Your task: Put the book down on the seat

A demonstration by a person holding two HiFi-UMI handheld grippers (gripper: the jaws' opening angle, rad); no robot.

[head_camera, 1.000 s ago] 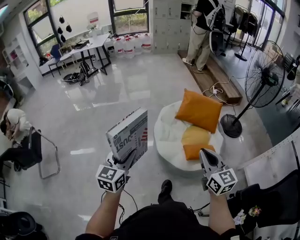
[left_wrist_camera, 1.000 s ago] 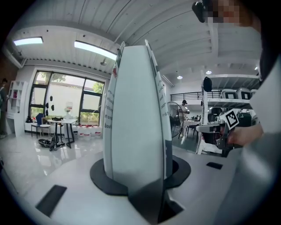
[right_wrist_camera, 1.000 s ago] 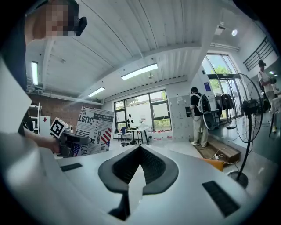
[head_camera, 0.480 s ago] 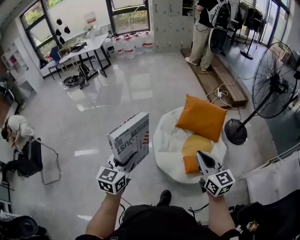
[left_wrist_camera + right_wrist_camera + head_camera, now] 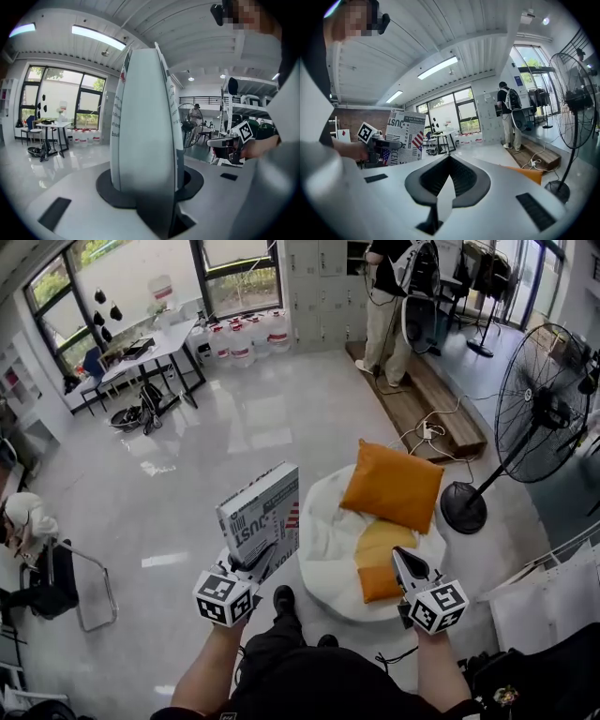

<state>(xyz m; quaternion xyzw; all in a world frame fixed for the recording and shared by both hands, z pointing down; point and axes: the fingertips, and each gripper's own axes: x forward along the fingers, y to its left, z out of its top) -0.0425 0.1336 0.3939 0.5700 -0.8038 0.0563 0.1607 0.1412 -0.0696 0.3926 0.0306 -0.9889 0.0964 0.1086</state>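
Left gripper [image 5: 251, 563], lower left of the head view: jaws clamped on the lower edge of the book [image 5: 260, 514]. The book stands upright in the air, slightly tilted, with its printed cover (black lettering and a flag motif) facing the camera. In the left gripper view it appears edge-on and fills the middle, a pad pressed to each cover.

Right gripper [image 5: 405, 559], lower right: jaws drawn together to a point, with nothing between them. It is held over the near edge of the seat [image 5: 323, 521], just beside a small orange cushion [image 5: 378, 583].

Seat: white, round and soft, resting on the glossy floor [image 5: 234, 427]. It lies to the right of the book, which does not touch it. A large orange cushion [image 5: 394, 486] leans at its far side, and a yellow cushion [image 5: 386, 540] lies between the two orange ones.

Surroundings: a pedestal fan [image 5: 544, 413] stands on the floor to the right of the seat. Beyond it, a person [image 5: 384, 296] stands on a low wooden platform [image 5: 422, 399]. A metal-framed chair [image 5: 80, 587] stands at far left, well apart from the seat.
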